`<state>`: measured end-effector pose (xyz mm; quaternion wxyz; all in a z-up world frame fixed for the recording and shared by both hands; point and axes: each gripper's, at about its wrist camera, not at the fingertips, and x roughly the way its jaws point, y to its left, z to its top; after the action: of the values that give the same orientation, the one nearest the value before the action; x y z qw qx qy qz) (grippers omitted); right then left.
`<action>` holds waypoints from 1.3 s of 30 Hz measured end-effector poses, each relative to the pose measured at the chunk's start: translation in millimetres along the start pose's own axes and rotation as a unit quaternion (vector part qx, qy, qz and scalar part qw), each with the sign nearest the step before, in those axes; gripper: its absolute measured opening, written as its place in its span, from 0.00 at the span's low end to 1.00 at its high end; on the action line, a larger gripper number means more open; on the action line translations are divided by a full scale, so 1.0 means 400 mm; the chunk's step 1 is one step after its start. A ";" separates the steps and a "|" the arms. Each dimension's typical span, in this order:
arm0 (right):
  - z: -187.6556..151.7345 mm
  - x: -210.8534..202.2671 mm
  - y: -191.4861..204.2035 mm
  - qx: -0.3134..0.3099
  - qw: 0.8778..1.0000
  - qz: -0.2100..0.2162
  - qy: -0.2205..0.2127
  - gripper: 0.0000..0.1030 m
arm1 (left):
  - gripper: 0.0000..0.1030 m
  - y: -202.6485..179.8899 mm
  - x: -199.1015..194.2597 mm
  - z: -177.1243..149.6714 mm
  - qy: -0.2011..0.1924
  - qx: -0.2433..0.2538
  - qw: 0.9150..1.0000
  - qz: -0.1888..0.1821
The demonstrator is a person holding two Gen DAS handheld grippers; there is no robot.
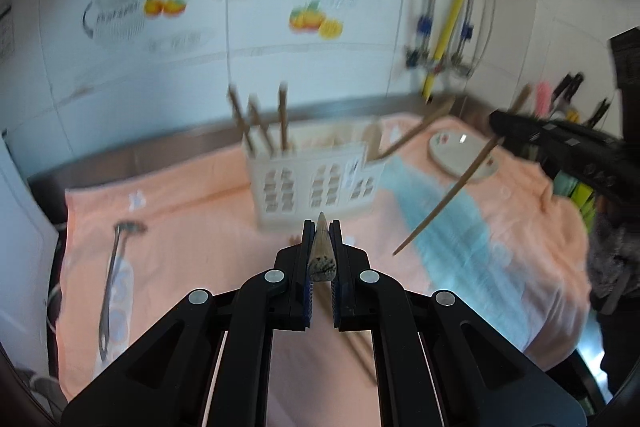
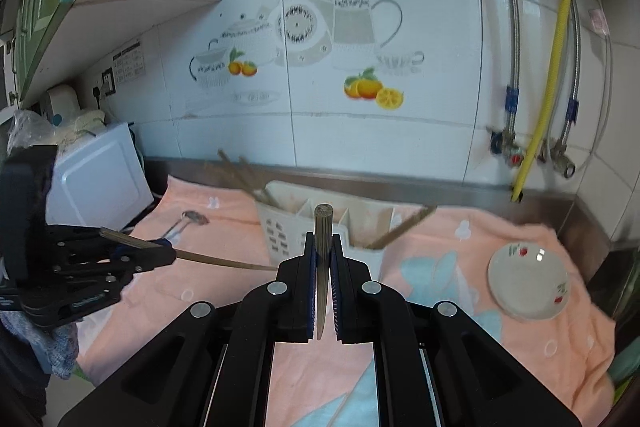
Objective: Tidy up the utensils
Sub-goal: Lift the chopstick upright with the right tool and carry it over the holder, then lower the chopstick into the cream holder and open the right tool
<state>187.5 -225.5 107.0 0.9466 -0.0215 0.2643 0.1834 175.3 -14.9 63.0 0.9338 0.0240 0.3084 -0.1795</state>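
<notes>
1. Left gripper (image 1: 322,227) clenched on one chopstick (image 1: 321,251); right gripper (image 2: 323,241) clenched on another chopstick (image 2: 322,267).
2. Both sticks aloft above towel (image 2: 480,247), short of caddy (image 2: 304,227).
3. Tip each stick upright, aim into one compartment, release only once seated.

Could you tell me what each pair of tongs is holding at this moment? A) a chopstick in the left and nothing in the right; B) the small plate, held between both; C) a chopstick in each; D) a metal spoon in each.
C: the left tongs are shut on a chopstick, and the right tongs are shut on another chopstick.
</notes>
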 end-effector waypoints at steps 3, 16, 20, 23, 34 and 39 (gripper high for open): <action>0.056 -0.008 -0.016 -0.002 1.000 -0.001 -0.008 0.06 | 0.06 -0.021 -0.039 0.060 -0.029 0.015 0.999 -0.005; 0.244 0.018 -0.076 0.004 0.997 -0.035 -0.067 0.06 | 0.06 -0.025 -0.009 0.243 -0.016 0.056 0.997 0.043; 0.245 0.067 -0.083 0.002 0.997 -0.045 -0.064 0.06 | 0.06 0.005 0.063 0.245 0.025 0.049 0.997 0.055; 0.234 0.101 -0.089 0.004 0.997 -0.043 -0.059 0.06 | 0.06 0.022 0.111 0.247 0.047 0.043 0.996 0.063; 0.178 0.206 -0.098 0.008 0.999 -0.042 -0.027 0.06 | 0.06 0.049 0.192 0.231 0.075 0.025 0.996 0.051; 0.156 0.228 -0.093 0.007 0.999 -0.043 -0.013 0.06 | 0.08 0.057 0.187 0.229 0.070 0.019 0.996 0.050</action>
<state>303.8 -221.1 112.3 0.9572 -0.0241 0.2517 0.1408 290.7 -31.9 91.7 0.9173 0.0694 0.3677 -0.1358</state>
